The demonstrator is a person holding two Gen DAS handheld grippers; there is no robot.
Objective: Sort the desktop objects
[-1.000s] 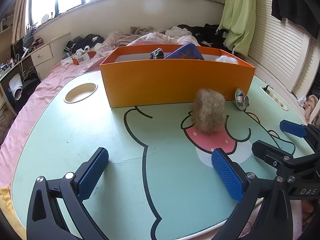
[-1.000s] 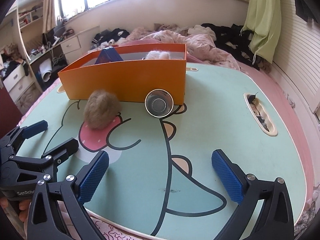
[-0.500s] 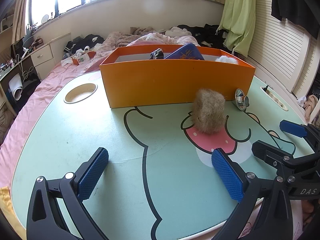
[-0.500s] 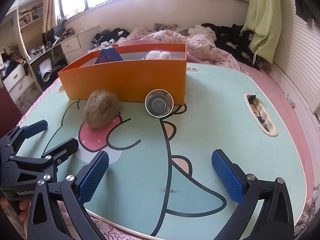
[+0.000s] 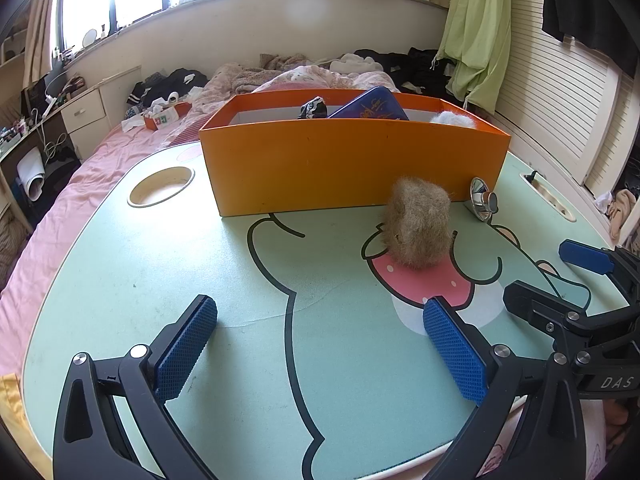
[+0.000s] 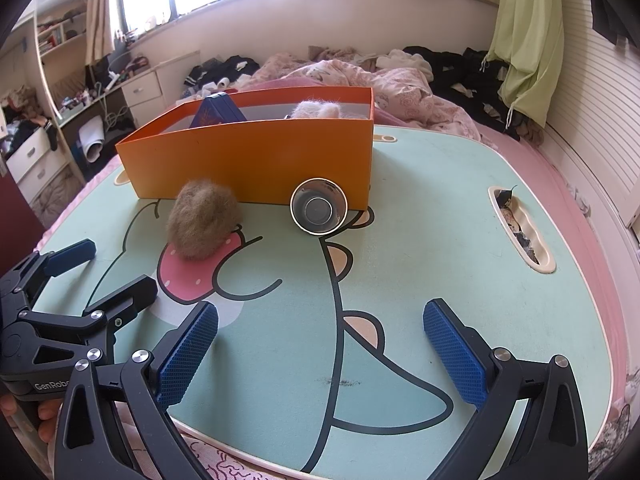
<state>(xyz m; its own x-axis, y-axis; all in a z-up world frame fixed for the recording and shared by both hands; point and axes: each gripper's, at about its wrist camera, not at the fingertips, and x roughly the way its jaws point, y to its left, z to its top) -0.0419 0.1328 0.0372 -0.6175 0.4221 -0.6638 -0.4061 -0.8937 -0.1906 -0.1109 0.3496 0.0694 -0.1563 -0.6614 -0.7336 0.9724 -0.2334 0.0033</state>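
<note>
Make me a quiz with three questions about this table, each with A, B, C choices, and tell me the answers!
1. Where is the brown fuzzy ball?
A. inside the orange box
B. on the table in front of the orange box
C. in a gripper

2. What colour are the gripper pads?
A. blue
B. red
C. yellow

3. How is the small metal cup sitting?
A. upright
B. upside down
C. tipped on its side

Answers:
1. B: the ball rests on the table, outside the orange box.
2. A: the pads on both tools are blue.
3. C: its open mouth faces the right wrist camera beside the box.
</note>
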